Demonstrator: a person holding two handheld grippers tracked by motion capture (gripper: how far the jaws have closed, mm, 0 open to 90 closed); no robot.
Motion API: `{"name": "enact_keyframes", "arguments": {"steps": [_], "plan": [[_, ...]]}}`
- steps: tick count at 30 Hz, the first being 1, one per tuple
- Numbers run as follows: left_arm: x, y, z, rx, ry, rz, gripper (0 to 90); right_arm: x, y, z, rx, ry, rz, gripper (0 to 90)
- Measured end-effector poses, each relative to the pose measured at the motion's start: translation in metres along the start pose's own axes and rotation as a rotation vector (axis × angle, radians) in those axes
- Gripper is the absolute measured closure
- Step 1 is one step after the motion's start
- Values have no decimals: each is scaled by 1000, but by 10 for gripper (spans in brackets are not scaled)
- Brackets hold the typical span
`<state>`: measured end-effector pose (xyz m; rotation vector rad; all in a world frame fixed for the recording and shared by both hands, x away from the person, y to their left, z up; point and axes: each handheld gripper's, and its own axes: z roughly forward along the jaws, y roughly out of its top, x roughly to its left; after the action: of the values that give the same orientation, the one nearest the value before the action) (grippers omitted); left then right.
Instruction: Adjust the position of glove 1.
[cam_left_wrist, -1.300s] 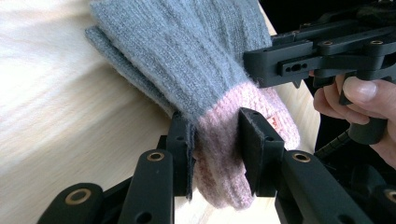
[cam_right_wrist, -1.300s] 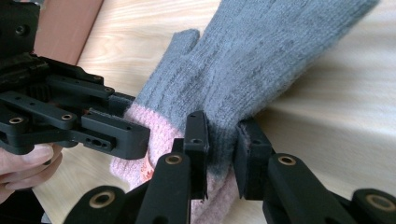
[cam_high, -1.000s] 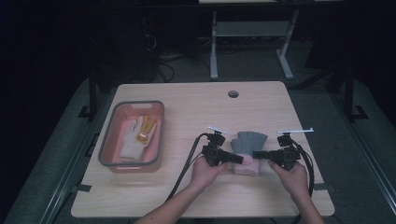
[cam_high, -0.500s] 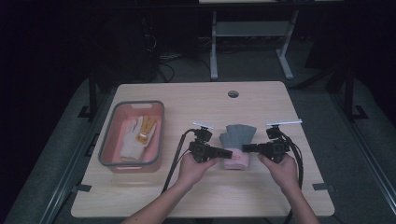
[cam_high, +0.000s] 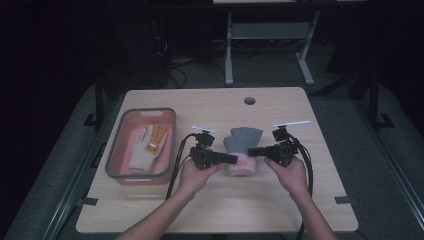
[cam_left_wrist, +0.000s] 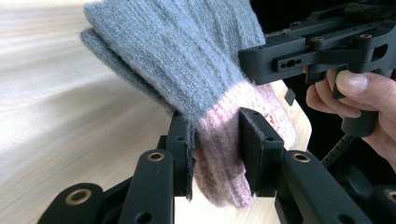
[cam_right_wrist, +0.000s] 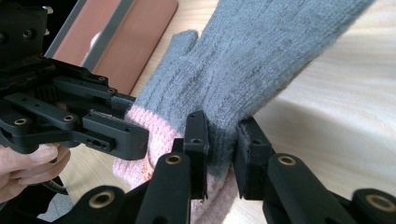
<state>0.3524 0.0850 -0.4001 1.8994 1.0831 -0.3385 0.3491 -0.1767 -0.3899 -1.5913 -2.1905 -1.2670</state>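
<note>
As both hands carried it leftward toward the bin (cam_high: 142, 116), the left gripper (cam_high: 234, 159) and right gripper (cam_high: 251, 150) clenched the glove (cam_high: 242, 140) by its pink cuff (cam_high: 241, 165), nearing drop-off.

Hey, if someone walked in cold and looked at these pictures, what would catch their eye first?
First, the grey glove with a pink cuff near the table's middle, pinched at its cuff from both sides by the left gripper and the right gripper. Next, the pink bin on the table's left side, with a white and yellow glove lying inside it.
</note>
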Motion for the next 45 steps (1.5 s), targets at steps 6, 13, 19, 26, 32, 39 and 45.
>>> {"name": "enact_keyframes", "arguments": {"steps": [6, 13, 19, 26, 32, 39, 45], "plan": [[4, 3, -13, -15, 8, -2, 671, 10, 11, 6, 2, 8, -24, 765], [8, 4, -26, -32, 8, -8, 672, 19, 20, 11, 6, 21, -39, 766], [13, 4, -37, -52, 8, -11, 672, 27, 27, 16, 6, 37, -44, 765], [17, 5, -47, -66, 17, -4, 673, 34, 33, 23, 7, 50, -56, 765], [19, 6, -56, -74, 23, 1, 673, 41, 39, 26, 7, 56, -67, 765], [22, 8, -65, -82, 32, 3, 674, 46, 44, 31, 10, 65, -72, 765], [23, 10, -71, -90, 33, 3, 676, 52, 49, 33, 6, 69, -74, 764]]}}
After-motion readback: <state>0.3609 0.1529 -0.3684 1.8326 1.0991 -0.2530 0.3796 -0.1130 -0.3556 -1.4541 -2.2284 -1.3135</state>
